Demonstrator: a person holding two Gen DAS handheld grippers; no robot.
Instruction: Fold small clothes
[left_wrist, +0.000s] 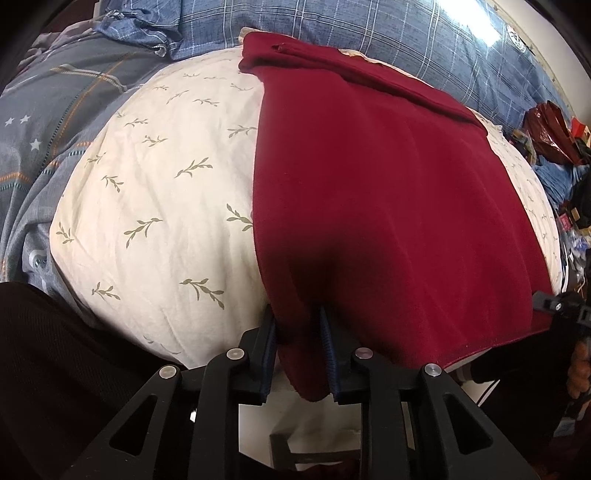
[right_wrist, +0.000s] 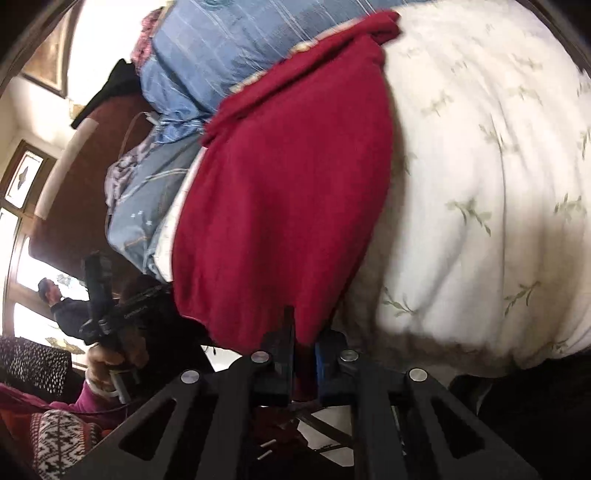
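Lying spread over a cream pillow (left_wrist: 155, 206) printed with green sprigs, the red garment (left_wrist: 388, 206) covers the pillow's right part in the left wrist view, with its near edge hanging off the front. The left gripper (left_wrist: 300, 343) is clenched on that near edge at one corner: red cloth fills the narrow gap between its blue-ribbed pads (left_wrist: 330, 350). At the far end a folded strip of the garment lies across its top, close to a blue checked quilt (left_wrist: 332, 26).

The right wrist view shows the same red garment (right_wrist: 288, 192) from the other side, and here the right gripper (right_wrist: 304, 350) grips the hem's other corner, with cloth pinched between its closed fingers. This view alone shows the person's left hand (right_wrist: 110, 358) on the handle of the left gripper, a magenta sleeve at the wrist, and a patterned knit in the lower left corner. It also takes in a window with another person standing before it.

The left wrist view alone shows a grey star-printed cover (left_wrist: 40, 122) to the pillow's left and a cluttered area with a red bag (left_wrist: 550, 129) at the far right. What lies in the bag cannot be made out.
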